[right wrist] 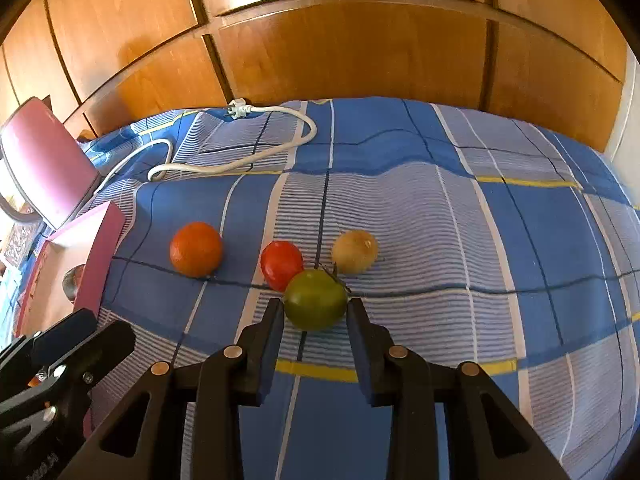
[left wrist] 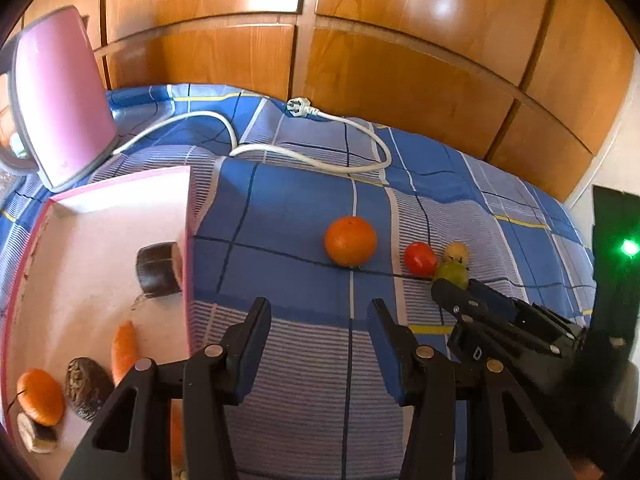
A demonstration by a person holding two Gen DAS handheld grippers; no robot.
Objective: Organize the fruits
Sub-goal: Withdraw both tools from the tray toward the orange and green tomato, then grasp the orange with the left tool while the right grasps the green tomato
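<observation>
My right gripper (right wrist: 315,306) is shut on a green tomato (right wrist: 315,298), one fingertip pressed to each side. The tomato sits low over the blue checked bedspread (right wrist: 460,240), against a red tomato (right wrist: 281,265). A pale yellow onion-like ball (right wrist: 355,251) lies just behind, and an orange (right wrist: 196,249) further left. My left gripper (left wrist: 320,310) is open and empty, hovering over the cloth in front of the orange (left wrist: 350,246). The pink-edged box (left wrist: 188,240) to its left holds another orange (left wrist: 40,396), a carrot (left wrist: 124,350) and dark brown pieces (left wrist: 158,268).
A pink electric kettle (left wrist: 60,96) stands behind the box, and its white cord and plug (left wrist: 304,106) loop across the far cloth. Wooden wardrobe doors (left wrist: 400,60) rise right behind the bed. A dark device with a green light (left wrist: 628,248) is at the right edge.
</observation>
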